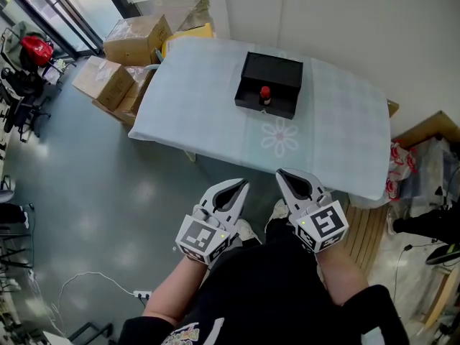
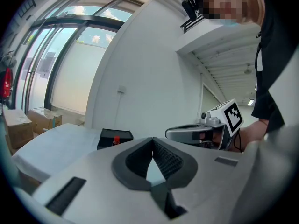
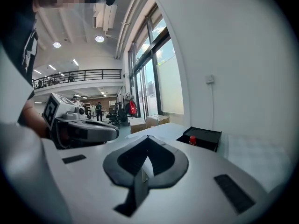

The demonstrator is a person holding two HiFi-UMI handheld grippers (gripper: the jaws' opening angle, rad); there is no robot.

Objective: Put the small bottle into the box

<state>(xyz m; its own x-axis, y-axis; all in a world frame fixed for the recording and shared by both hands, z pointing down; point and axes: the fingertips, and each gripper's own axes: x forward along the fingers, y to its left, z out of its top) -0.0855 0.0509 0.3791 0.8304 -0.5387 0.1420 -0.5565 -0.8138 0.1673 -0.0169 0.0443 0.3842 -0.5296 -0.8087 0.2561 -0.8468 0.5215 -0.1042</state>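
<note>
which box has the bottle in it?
The black box on the table: the red-capped bottle stands inside it. The cardboard boxes are down on the floor, left of the table.

Premises: an open office or lab hall, not a home. Head view: polished grey floor (image 1: 93, 185); floor-to-ceiling windows (image 1: 72, 6) at eleven o'clock; stacked cardboard boxes (image 1: 133, 38) at ten o'clock, beside a cloth-covered table (image 1: 338, 121); office chairs (image 1: 25, 95) at nine o'clock. Right gripper view: railed mezzanine (image 3: 79, 74) and round ceiling lights (image 3: 99, 38) at ten o'clock.
</note>
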